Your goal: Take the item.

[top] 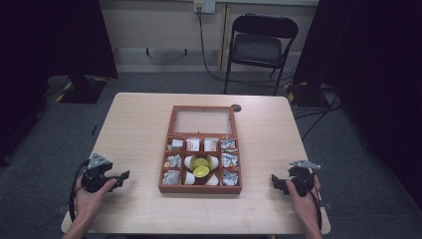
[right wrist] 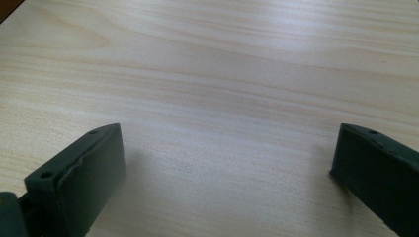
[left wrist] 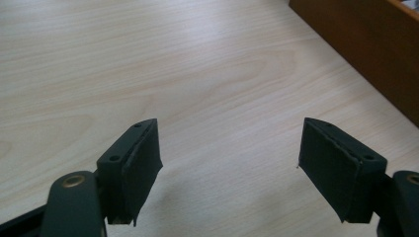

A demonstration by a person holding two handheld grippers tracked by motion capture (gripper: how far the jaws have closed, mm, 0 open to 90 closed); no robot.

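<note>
1. Wooden box (top: 200, 188) is sitting at centre of the pale wood surface (top: 139, 124), its glass-paned lid (top: 202, 121) lying open toward the far edge.
2. Compartments are holding wrapped packets (top: 172, 161) along the sides & back row; white pods (top: 189, 178) w/ yellow-green discs (top: 201, 171) are filling the middle.
3. Left tongs (top: 123, 178) are resting near the box's left side, jaws spread wide, gripping nothing.
4. Right tongs (top: 274, 182) are resting well right of the box, jaws likewise released.
5. Folding chair (top: 259, 47) is standing beyond the surface.
</note>
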